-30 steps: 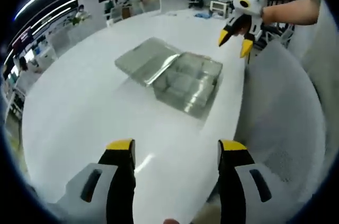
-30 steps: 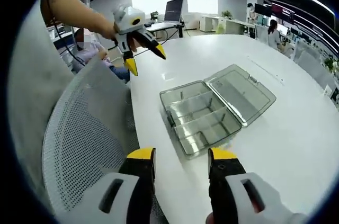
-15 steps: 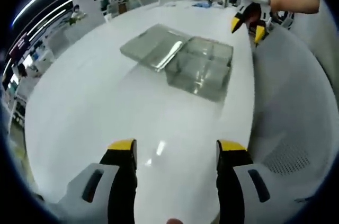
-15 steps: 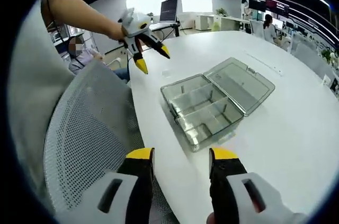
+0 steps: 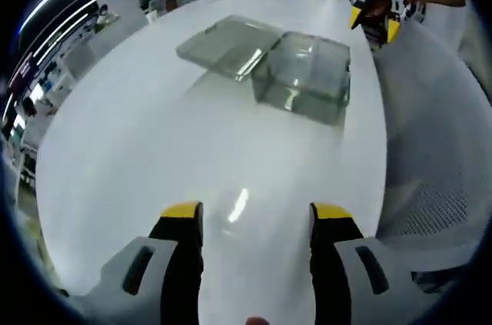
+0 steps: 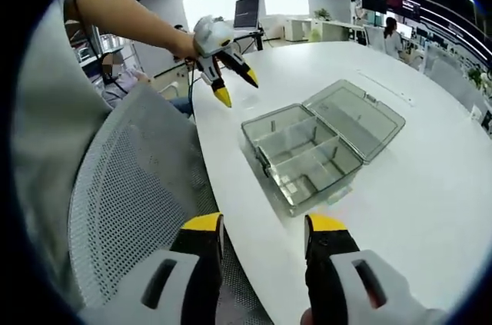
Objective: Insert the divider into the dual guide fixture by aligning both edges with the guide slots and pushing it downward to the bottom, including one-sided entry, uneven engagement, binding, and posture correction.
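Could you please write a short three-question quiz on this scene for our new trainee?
1. True or false: the lid of the clear box lies open.
2. The box rests on: A) the mesh chair; B) the white table; C) the floor.
3. What does the left gripper hold?

Key: 1 true. 2 B. 3 Nothing; its jaws stand open over the table, as do the right gripper's.

Clear, glossy plastic compartment box (image 6: 311, 157) on a smooth white glossy bench (image 5: 154, 133); the chair back (image 6: 131, 187) is perforated mesh.
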Action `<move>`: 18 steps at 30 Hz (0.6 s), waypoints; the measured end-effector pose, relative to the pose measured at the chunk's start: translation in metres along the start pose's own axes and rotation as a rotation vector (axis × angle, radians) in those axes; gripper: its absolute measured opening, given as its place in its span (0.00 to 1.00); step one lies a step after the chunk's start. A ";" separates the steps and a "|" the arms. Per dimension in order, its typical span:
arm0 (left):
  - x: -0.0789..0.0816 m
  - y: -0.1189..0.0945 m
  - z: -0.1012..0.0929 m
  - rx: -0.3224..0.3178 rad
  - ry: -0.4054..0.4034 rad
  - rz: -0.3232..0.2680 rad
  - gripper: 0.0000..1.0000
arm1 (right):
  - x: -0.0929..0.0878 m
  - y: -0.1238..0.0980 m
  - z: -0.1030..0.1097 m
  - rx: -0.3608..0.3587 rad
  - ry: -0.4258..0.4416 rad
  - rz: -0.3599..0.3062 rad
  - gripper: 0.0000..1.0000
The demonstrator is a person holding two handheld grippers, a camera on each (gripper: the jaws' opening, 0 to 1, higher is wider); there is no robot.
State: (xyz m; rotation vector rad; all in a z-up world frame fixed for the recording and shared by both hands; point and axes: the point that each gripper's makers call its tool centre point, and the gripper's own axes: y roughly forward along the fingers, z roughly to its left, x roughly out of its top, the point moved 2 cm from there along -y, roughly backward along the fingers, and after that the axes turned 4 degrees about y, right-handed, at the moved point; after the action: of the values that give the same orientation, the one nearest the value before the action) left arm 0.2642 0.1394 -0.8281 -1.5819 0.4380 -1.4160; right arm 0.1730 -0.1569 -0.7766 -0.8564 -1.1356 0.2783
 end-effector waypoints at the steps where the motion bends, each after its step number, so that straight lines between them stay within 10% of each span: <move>1: -0.002 0.002 0.002 -0.001 0.001 0.003 0.53 | 0.000 0.000 0.000 0.000 0.000 0.000 0.38; 18: -0.006 0.007 0.010 -0.027 0.038 0.010 0.45 | 0.009 -0.001 0.005 0.013 -0.018 0.011 0.38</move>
State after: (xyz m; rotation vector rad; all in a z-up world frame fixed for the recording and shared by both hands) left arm 0.2736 0.1443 -0.8358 -1.5747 0.4893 -1.4395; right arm 0.1720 -0.1494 -0.7693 -0.8505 -1.1456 0.3023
